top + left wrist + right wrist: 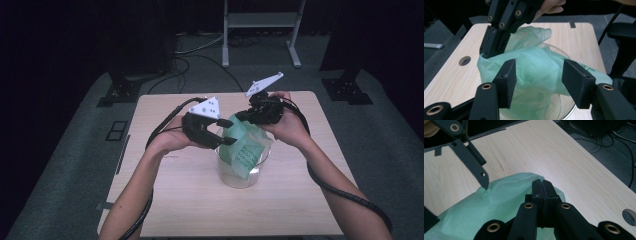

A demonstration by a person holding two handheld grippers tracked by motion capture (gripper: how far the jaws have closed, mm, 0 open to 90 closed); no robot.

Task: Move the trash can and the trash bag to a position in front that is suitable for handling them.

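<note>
From the high view, a light wooden tabletop (200, 200) carries a clear glass jar (240, 172) near its middle, with a pale green plastic bag (245, 145) bunched in its mouth and rising above the rim. The left tongs (224, 141) come in from the left at the bag's edge; the right tongs (244, 116) sit at the bag's top from the right. A hand holds each tool, and a black cable trails from each down along the forearm. Beyond the tabletop stand a white metal frame (260, 25) and black stand feet (117, 92) on grey floor, with loose wires (200, 55) between them.

In the left gripper view, the left tongs (539, 82) are spread wide, one pad on either side of a fold of the bag (536, 67), not pinching it. The jar's rim (569, 113) curves below. The right tongs (495, 47) descend from above onto the bag's upper edge, blocking part of it. A round hole (464, 60) pierces the tabletop (446, 80) at left.

In the right gripper view, the right tongs (542, 192) are pressed together, pinching the bag (499, 205). One dark jaw of the left tongs (474, 167) touches the bag's far edge. Another hole (630, 216) shows at right in the tabletop (554, 155).
</note>
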